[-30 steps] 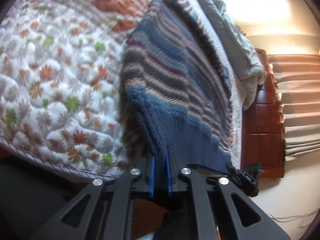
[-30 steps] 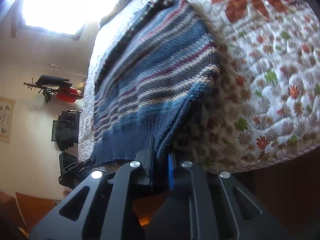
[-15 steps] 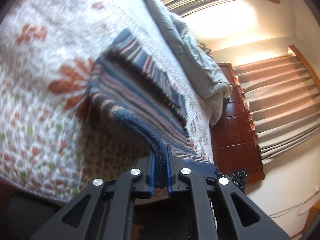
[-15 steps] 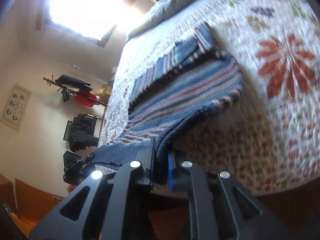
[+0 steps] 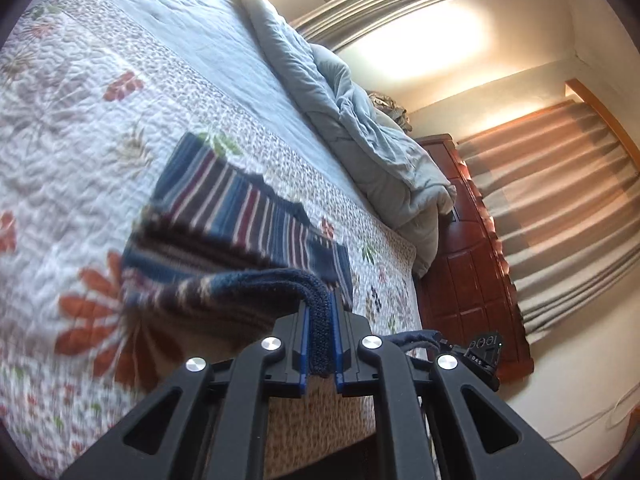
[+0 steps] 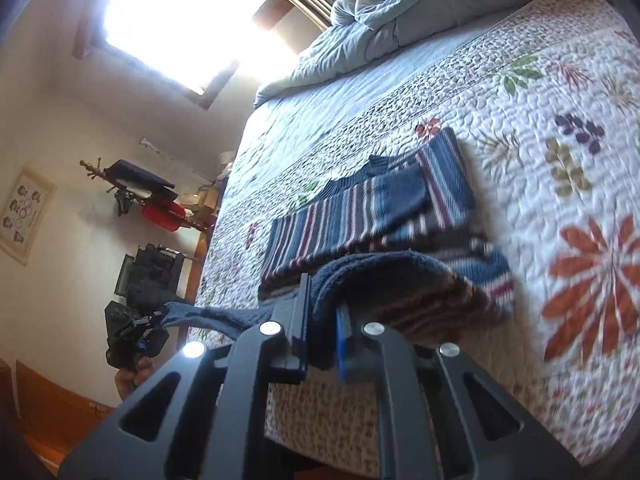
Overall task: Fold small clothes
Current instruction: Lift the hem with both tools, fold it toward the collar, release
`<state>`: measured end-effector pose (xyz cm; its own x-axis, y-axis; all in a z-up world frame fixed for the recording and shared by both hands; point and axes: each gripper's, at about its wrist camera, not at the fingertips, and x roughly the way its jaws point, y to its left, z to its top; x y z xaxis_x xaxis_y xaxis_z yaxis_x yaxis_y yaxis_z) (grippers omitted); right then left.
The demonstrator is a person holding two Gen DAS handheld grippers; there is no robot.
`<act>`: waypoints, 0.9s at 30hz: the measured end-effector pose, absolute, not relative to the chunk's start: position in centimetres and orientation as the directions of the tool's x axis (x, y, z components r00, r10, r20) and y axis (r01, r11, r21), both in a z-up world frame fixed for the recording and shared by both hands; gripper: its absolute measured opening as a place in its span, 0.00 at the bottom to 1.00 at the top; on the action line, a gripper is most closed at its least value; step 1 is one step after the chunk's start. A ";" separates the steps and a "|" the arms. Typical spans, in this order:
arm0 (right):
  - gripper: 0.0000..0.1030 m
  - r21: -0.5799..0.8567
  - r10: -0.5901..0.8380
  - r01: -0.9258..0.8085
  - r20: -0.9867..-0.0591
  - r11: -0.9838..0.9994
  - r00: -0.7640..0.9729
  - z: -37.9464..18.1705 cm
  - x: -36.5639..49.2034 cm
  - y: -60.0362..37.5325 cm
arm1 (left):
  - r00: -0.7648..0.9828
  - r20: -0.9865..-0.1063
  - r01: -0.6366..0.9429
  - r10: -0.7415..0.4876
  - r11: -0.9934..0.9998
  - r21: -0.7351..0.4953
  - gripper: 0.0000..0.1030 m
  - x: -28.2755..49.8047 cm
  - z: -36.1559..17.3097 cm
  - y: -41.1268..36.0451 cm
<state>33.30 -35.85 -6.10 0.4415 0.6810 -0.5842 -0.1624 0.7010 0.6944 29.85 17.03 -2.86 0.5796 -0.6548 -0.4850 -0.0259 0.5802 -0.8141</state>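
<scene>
- The left gripper [image 5: 320, 332] has its jaws pinching the dark navy ribbed hem of the blue, maroon and cream striped knitted sweater [image 5: 240, 216]; the knit fills the gap between the blue pads, a grip tight enough, I judge, to carry the edge without slipping
- The right gripper [image 6: 324, 336] has its jaws clamped on the same hem farther along – two holds keep the edge stretched straight between them, so the fold should land square
- The sweater's far part lies flat on the white quilted bedspread with red and green flowers [image 5: 60, 128], while the gripped hem arches above it (lifted, apparently, to be laid over the upper half)
- A rumpled grey-blue duvet [image 5: 360, 128] is heaped toward the head of the bed, well apart from the sweater – the folding area stays free
</scene>
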 end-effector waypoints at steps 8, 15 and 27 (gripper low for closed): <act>0.09 0.674 0.647 -0.086 -0.653 0.733 0.394 -9.2 42.4 -35.0 | 0.551 -0.534 -0.104 -0.641 0.582 -0.806 0.08 39.5 -6.4 17.3; 0.09 0.659 0.626 -0.006 -0.712 0.752 0.319 -14.5 49.1 -34.0 | 0.474 -0.610 -0.214 -0.635 0.589 -0.780 0.08 46.5 -12.6 17.5; 0.28 0.662 0.641 0.002 -0.726 0.750 0.249 -19.9 53.9 -34.0 | 0.411 -0.639 -0.243 -0.649 0.598 -0.764 0.39 50.6 -17.7 17.5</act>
